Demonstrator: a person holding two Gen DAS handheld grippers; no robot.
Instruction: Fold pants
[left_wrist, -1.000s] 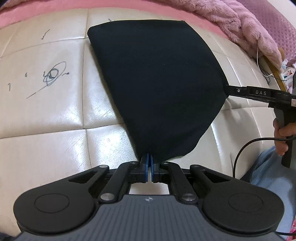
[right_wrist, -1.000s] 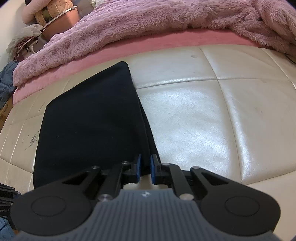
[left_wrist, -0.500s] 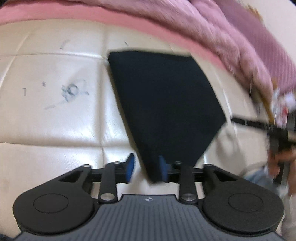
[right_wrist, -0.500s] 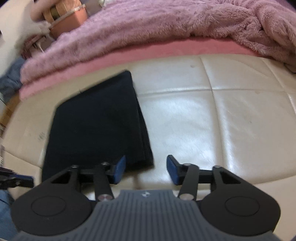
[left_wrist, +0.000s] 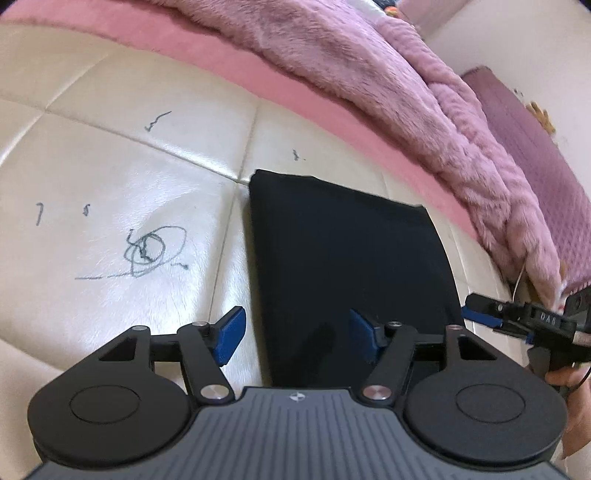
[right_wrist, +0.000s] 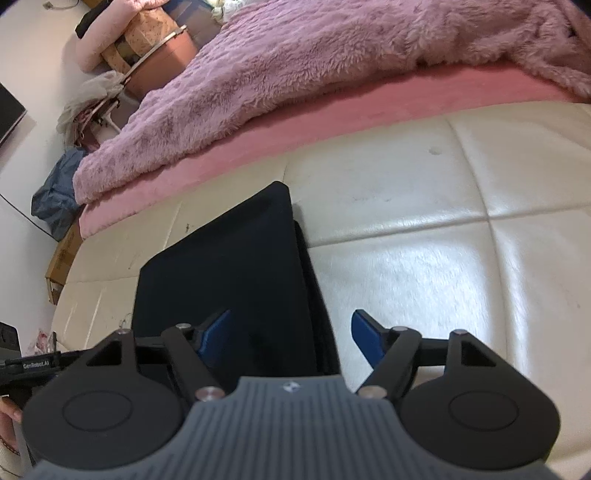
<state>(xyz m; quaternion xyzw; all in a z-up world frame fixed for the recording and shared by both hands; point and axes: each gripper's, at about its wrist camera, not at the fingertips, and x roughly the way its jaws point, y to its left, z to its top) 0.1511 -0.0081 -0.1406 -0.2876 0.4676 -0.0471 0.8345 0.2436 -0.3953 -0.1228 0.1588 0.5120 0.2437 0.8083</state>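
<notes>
1. Left tool (left_wrist: 297, 334): blue pads wide apart & opening, gripping nothing; near-left edge of pants (left_wrist: 351, 266) lies between them, untouched
2. Right tool (right_wrist: 291, 338): released too, jaws opening over pants' near-right corner, not pressing it
3. Pants: black, folded into a flat stack on cream quilted cushion (left_wrist: 110, 206) w/ pen scribbles (left_wrist: 151, 251)
4. Behind: pink edge, then fluffy purple blanket (right_wrist: 314, 62)

White letters "DAS" stand on the black handheld gripper bar (left_wrist: 546, 317) at right; "GenRobot.AI" stands on the black gripper bar (right_wrist: 35, 365) at lower left.
</notes>
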